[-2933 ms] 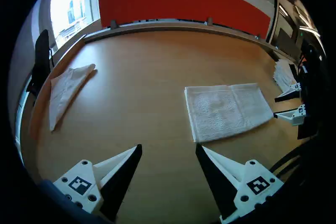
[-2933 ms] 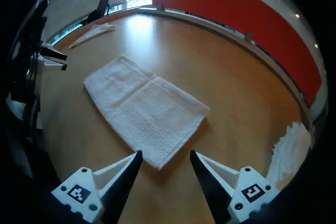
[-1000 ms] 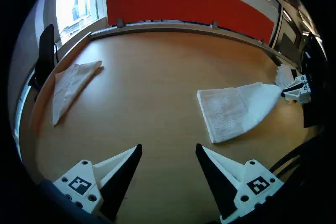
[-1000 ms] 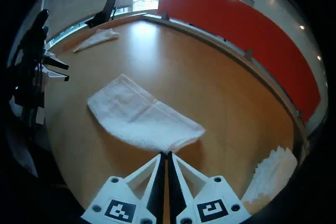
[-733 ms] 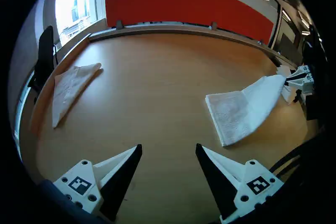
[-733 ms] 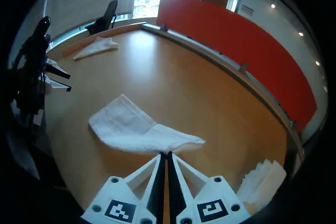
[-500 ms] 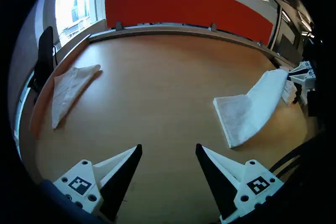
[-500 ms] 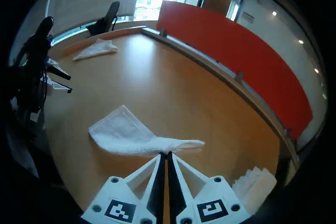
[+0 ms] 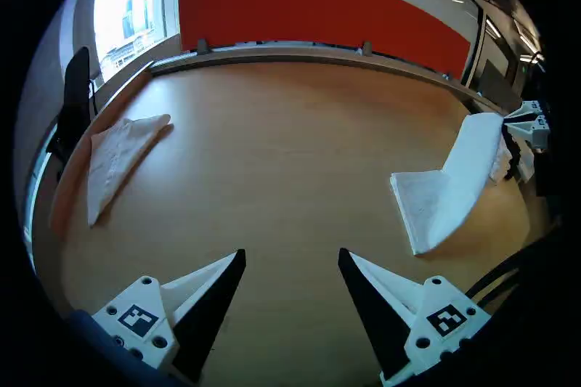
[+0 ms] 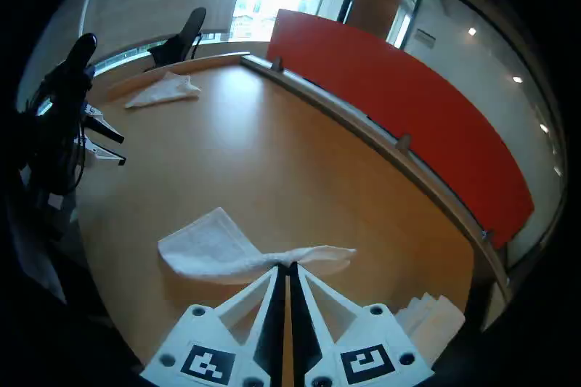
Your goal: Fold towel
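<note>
A white towel (image 10: 210, 249) lies on the wooden table (image 10: 240, 147), its near edge pulled up off the surface. My right gripper (image 10: 287, 269) is shut on that raised edge. In the left gripper view the same towel (image 9: 439, 194) rises at a slant from the table (image 9: 290, 147) to the right gripper (image 9: 526, 124) at the far right. My left gripper (image 9: 290, 254) hovers open over bare wood with nothing between its fingers. It also appears at the far left of the right gripper view, as the left gripper (image 10: 116, 151), well away from the towel.
A second folded towel (image 9: 112, 155) (image 10: 161, 89) lies near the table's far corner by a dark chair (image 10: 178, 35). A stack of white towels (image 10: 428, 322) sits at the table's edge. A red partition (image 9: 319, 13) runs along the back.
The right gripper shut on the towel's near edge and has kept lifting it, peeling the towel up and dragging it toward itself. The left gripper has hardly moved.
</note>
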### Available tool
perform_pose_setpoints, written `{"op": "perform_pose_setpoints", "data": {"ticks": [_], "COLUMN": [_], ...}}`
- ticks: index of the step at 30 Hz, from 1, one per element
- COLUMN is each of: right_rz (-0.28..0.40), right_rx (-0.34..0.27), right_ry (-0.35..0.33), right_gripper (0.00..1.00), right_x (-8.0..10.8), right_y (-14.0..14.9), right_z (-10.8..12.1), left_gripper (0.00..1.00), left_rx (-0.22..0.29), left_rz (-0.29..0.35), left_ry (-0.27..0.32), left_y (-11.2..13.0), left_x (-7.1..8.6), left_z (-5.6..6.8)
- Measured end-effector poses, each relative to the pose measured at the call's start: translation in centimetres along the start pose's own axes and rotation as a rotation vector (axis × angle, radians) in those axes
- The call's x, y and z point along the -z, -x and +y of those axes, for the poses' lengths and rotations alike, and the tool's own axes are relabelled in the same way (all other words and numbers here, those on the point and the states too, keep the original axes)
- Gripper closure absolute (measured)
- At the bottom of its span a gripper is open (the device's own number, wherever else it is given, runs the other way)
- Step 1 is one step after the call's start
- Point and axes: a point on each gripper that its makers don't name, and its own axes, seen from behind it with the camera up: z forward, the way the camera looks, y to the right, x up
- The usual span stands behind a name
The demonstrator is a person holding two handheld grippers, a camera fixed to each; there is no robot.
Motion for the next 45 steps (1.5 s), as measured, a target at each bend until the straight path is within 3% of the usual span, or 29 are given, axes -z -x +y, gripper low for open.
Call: {"op": "perform_pose_setpoints", "data": {"ticks": [9,24,37,45], "right_rz": [0.0,-0.016,-0.035,-0.068], "right_rx": [0.016,0.04,0.062,0.065], "right_ry": [-0.032,-0.13,-0.215,-0.29], "right_gripper": [0.95,0.95,0.95,0.95], "right_x": [-0.5,-1.9,-3.5,-6.0], "right_y": [0.2,1.1,1.2,1.6], "right_z": [-1.5,-6.4,-10.3,-13.7], "left_gripper": [0.06,0.06,0.05,0.05], "left_rx": [-0.001,0.001,0.008,0.023], "left_rz": [-0.002,0.002,0.002,0.002], "left_ry": [0.005,0.024,0.018,0.006], "left_y": [-0.1,-0.4,-0.4,0.1], "left_x": [-0.1,0.0,0.3,0.8], "left_z": [0.2,0.9,0.3,-0.6]}}
